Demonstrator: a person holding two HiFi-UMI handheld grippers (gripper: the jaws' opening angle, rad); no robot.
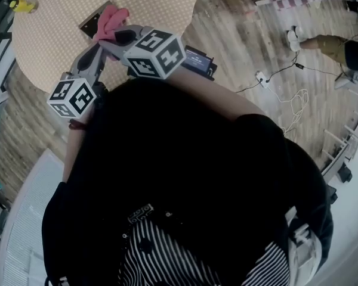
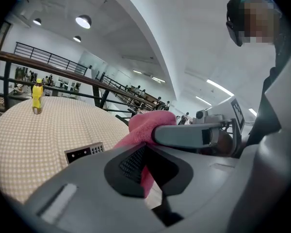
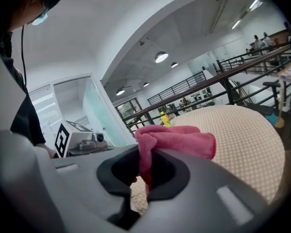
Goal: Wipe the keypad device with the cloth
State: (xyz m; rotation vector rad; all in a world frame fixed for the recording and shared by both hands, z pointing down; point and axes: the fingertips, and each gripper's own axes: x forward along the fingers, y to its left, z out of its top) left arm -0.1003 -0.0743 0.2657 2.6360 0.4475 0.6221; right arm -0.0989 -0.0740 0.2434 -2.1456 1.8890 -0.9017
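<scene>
The pink cloth hangs bunched above the round beige table, right beside the grey keypad device. Both grippers meet at it. My left gripper is shut on the cloth, a strip of which runs down between its jaws. My right gripper is also shut on the cloth. In the left gripper view the keypad device lies flat on the table, to the left of the cloth, and the right gripper's finger crosses in front of the cloth.
A small yellow figure stands at the table's far left edge. On the wooden floor lie a dark flat device and a power strip with cable. Another person's leg is at the far right.
</scene>
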